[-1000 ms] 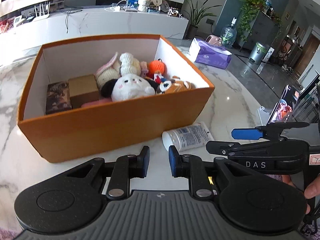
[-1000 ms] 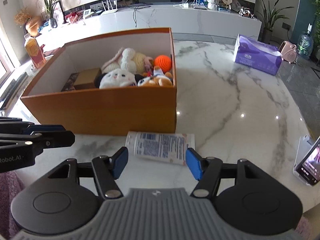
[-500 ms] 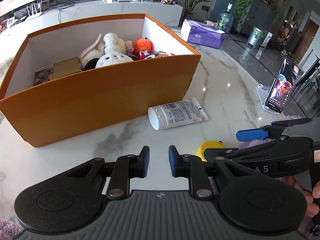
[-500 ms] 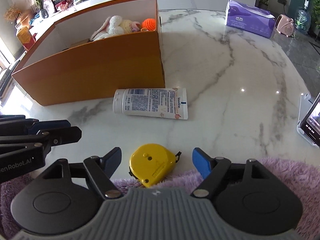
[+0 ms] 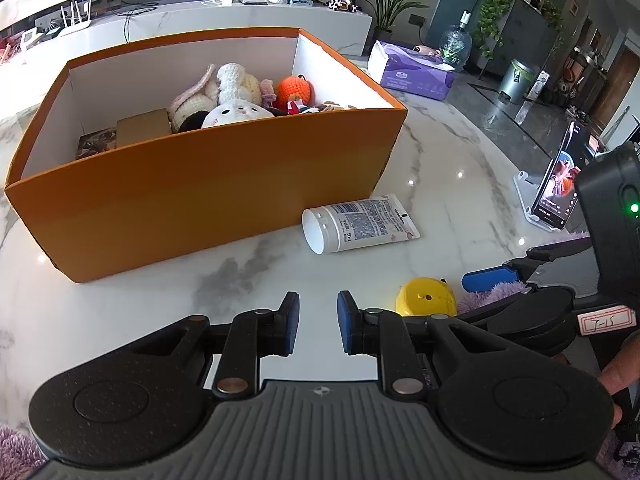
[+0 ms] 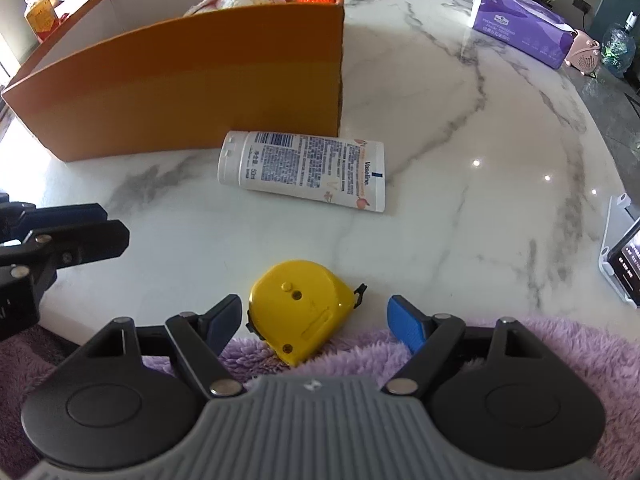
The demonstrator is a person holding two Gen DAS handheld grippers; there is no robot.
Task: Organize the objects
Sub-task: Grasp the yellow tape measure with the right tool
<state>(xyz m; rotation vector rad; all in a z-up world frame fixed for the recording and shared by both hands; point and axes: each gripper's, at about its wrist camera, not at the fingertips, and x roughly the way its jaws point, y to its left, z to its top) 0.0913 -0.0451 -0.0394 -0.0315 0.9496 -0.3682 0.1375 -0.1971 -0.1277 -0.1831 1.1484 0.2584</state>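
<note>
Your right gripper (image 6: 314, 318): jaws wide apart, just been opening further; one yellow tape measure (image 6: 298, 310) lies between the fingertips, and neither pad presses on it.
Your left gripper (image 5: 318, 322): jaws a narrow gap apart, nothing between them, above bare marble near the box.
Tape measure: one, at the near table edge, partly on the purple fluffy cloth (image 6: 520, 344), partly on the marble table (image 6: 460, 128).
Lotion tube (image 6: 304, 170): one, white, lying flat just beyond the tape measure, its cap end to the left, close to the box's near right corner.
Orange box (image 5: 208, 196): one, open, on the far left of the table.
In the box: several plush toys, you can pick out a white one (image 5: 236, 114) and an orange knitted ball (image 5: 294, 92); two small boxes at the left end, one brown (image 5: 142, 130), one dark patterned (image 5: 96, 144).
Tissue pack (image 6: 520, 26): one, purple, far right.
Phone on a stand (image 5: 558, 182): one, at the right edge.
</note>
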